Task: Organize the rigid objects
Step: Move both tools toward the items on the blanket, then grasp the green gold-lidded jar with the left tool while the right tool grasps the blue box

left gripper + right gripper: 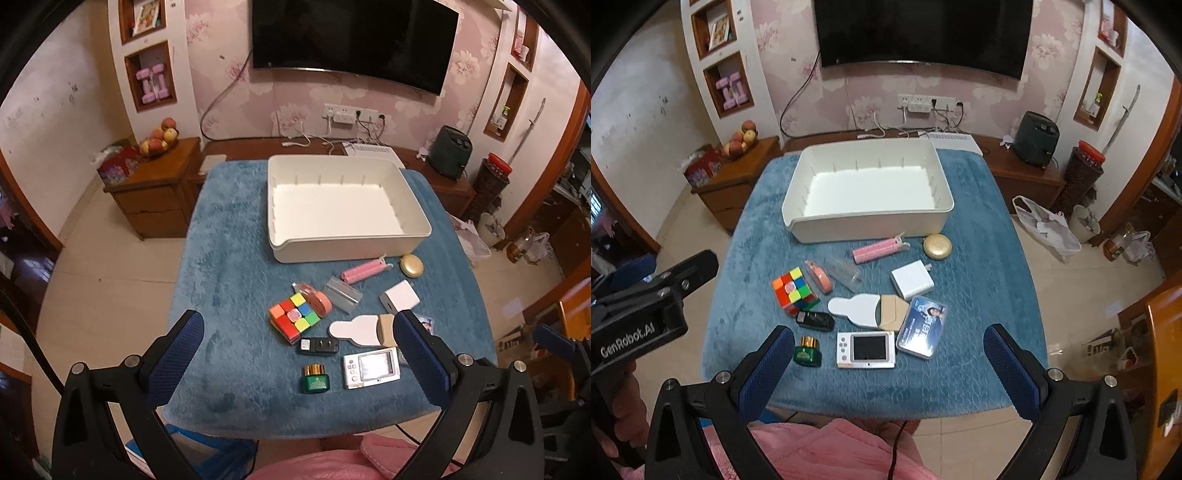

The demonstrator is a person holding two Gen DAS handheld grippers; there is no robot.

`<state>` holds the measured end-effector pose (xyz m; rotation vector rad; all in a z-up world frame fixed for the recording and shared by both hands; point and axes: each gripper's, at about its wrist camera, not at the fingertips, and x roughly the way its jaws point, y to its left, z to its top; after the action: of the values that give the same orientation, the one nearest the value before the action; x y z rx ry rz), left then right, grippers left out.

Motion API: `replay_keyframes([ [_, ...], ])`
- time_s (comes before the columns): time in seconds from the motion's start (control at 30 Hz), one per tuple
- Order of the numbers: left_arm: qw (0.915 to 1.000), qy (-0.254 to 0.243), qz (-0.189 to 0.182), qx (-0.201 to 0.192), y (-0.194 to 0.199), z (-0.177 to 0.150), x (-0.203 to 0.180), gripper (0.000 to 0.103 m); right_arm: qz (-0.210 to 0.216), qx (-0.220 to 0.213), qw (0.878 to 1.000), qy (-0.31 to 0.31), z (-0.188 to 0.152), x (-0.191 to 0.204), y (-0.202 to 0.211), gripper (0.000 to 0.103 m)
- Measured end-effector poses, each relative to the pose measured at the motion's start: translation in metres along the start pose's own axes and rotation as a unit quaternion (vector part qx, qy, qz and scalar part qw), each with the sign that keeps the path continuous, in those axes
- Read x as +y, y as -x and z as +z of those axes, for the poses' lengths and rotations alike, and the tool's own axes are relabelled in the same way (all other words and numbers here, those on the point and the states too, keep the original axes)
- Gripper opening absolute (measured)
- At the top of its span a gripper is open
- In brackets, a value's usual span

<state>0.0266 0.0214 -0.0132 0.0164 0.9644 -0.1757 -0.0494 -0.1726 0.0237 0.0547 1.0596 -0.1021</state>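
An empty white bin [280, 236] [868, 230] stands at the back of a blue cloth table [229, 258] [979, 240]. In front lie a colour cube [293, 319] [794, 290], black plug [319, 346] [814, 320], green bottle [315, 379] [808, 353], white camera [371, 369] [866, 350], white charger [400, 298] [911, 280], pink roller [364, 270] [875, 250], gold compact [412, 264] [937, 245], tape roll [317, 301] [820, 277] and card case [921, 332]. My left gripper [299, 328] and right gripper [884, 345] hover open above the near edge, both empty.
A wooden cabinet [159, 192] with a fruit bowl [160, 140] stands left of the table. A low wooden bench with cables, a white box and a dark appliance [452, 151] runs behind it. Bags and a bin [1084, 225] sit on the floor at right.
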Motion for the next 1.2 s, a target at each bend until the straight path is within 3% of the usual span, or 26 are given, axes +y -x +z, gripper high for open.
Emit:
replay_keyframes([
  [0.27, 0.9990, -0.002, -0.035, 0.030, -0.016, -0.002, 0.010, 0.102, -0.028, 0.026, 0.999, 0.014, -0.005, 0.021, -0.007, 0.102],
  [0.73, 0.9914, -0.008, -0.061, 0.116, -0.048, -0.011, 0.019, 0.102, -0.016, 0.102, 0.994, -0.045, -0.022, 0.014, -0.027, 0.102],
  [0.97, 0.9854, -0.011, -0.060, 0.159, -0.062, -0.023, 0.015, 0.101, 0.002, 0.135, 0.988, -0.076, -0.035, 0.000, -0.040, 0.102],
  [1.2, 0.9836, -0.002, -0.039, 0.176, -0.070, -0.030, 0.009, 0.101, 0.034, 0.159, 0.984, -0.077, -0.037, -0.012, -0.058, 0.097],
])
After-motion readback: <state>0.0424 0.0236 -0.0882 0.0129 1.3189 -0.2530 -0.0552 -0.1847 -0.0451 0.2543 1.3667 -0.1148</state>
